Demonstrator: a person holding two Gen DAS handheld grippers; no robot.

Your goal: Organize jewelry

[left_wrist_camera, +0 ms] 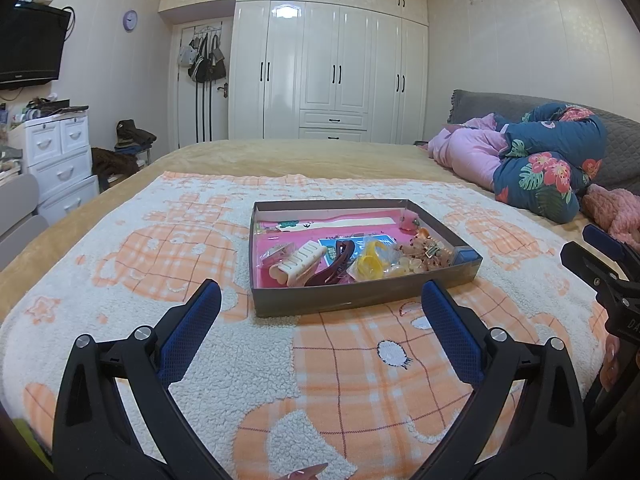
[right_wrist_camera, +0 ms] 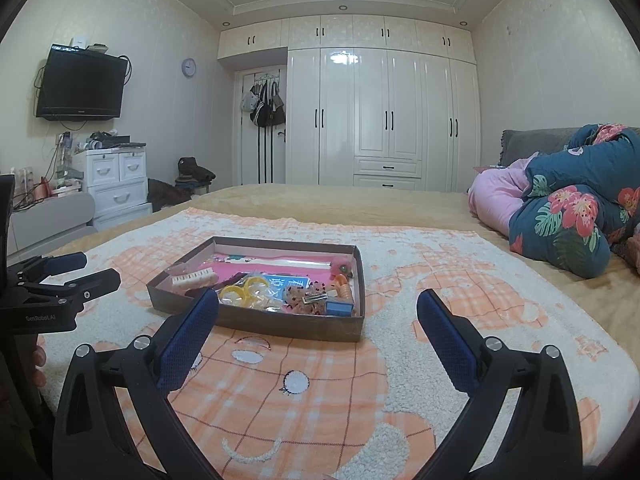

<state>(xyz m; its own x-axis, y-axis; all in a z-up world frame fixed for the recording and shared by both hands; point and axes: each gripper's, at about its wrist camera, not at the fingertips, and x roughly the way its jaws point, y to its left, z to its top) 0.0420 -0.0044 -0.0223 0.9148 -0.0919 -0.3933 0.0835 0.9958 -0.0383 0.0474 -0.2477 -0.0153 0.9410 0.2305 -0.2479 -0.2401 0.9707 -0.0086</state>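
Note:
A shallow grey box [left_wrist_camera: 352, 300] [right_wrist_camera: 256, 322] with a pink lining lies on an orange-and-white fleece blanket [left_wrist_camera: 360, 380] on the bed. It holds a cream claw clip [left_wrist_camera: 298, 266] [right_wrist_camera: 192, 280], a dark red claw clip [left_wrist_camera: 332, 268], yellow rings in a clear bag [left_wrist_camera: 374, 262] [right_wrist_camera: 244, 292], small pinkish pieces [left_wrist_camera: 416, 256], a blue block [right_wrist_camera: 340, 306] and other small accessories. My left gripper [left_wrist_camera: 320, 300] is open and empty, just short of the box's near wall. My right gripper [right_wrist_camera: 318, 308] is open and empty, also short of the box. Each gripper shows at the edge of the other's view, the right one [left_wrist_camera: 592, 256] and the left one [right_wrist_camera: 84, 268].
A rolled pink and blue floral quilt [left_wrist_camera: 540, 160] [right_wrist_camera: 568, 208] lies on the bed at the right. A white wardrobe [left_wrist_camera: 332, 72] fills the far wall. A white drawer unit [left_wrist_camera: 56, 152] and a wall TV [right_wrist_camera: 80, 84] stand at the left.

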